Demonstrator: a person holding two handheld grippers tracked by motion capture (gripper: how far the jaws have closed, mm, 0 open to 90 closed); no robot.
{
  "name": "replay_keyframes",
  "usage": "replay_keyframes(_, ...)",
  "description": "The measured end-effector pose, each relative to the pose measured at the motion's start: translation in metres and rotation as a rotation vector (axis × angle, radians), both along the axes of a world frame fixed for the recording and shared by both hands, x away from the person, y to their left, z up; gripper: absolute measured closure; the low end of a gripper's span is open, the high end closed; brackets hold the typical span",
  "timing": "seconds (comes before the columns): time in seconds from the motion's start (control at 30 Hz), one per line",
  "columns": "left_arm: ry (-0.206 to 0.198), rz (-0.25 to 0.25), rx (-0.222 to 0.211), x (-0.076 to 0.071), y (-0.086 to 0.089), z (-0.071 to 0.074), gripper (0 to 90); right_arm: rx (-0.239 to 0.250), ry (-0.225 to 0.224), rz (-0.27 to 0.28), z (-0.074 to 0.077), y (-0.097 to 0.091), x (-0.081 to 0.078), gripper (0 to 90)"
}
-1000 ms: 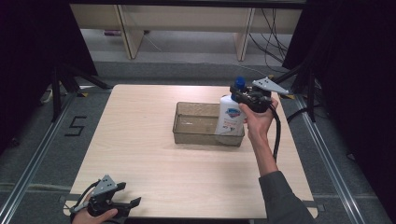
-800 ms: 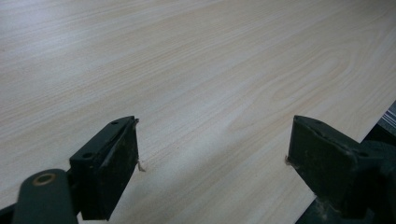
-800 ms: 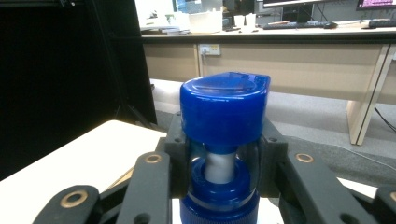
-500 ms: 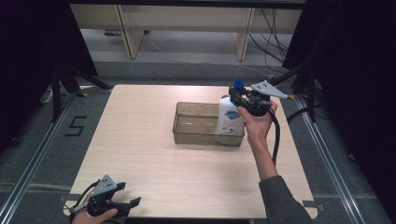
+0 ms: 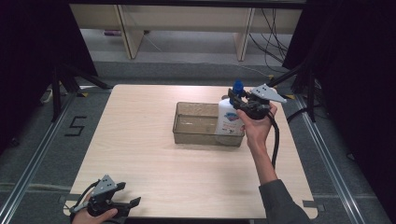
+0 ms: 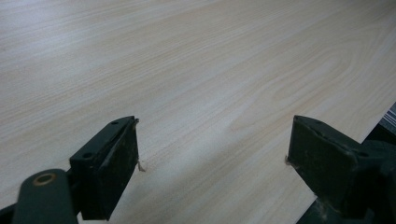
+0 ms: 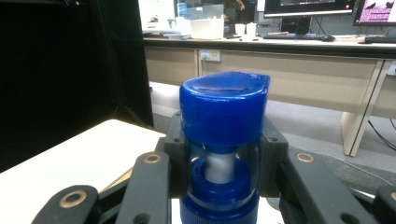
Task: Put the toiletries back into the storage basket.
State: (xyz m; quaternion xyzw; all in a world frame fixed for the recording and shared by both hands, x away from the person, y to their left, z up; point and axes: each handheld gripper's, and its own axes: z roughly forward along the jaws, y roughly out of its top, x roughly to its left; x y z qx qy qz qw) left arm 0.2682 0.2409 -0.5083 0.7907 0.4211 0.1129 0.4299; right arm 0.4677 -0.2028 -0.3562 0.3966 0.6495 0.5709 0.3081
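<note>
A white bottle with a blue flip cap stands upright at the right end of a clear plastic bin; its lower part is inside the bin walls. I cannot tell whether it rests on the bin floor. My right gripper is shut on the bottle's neck just under the cap, with the black jaws on either side of the neck in the right gripper view. My left gripper lies at the table's front left corner, open, with only bare wood between its jaws.
The light wooden table carries the bin right of its middle. Black curtains flank both sides, and desks with cables stand beyond the far edge. The table's front edge runs right beside the left gripper.
</note>
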Motion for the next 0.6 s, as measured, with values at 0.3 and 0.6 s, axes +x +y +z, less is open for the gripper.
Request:
replay_keyframes(0.3, 0.004, 0.008, -0.004, 0.0001, -0.0008, 0.0004, 15.6, -0.037, 0.024, -0.012, 0.0037, 0.0033, -0.0046, 60.9)
replay_keyframes(0.6, 0.007, 0.01, -0.005, -0.0001, -0.0009, 0.0, 15.6, -0.027, 0.027, -0.005, 0.0041, 0.0021, -0.0063, 60.2)
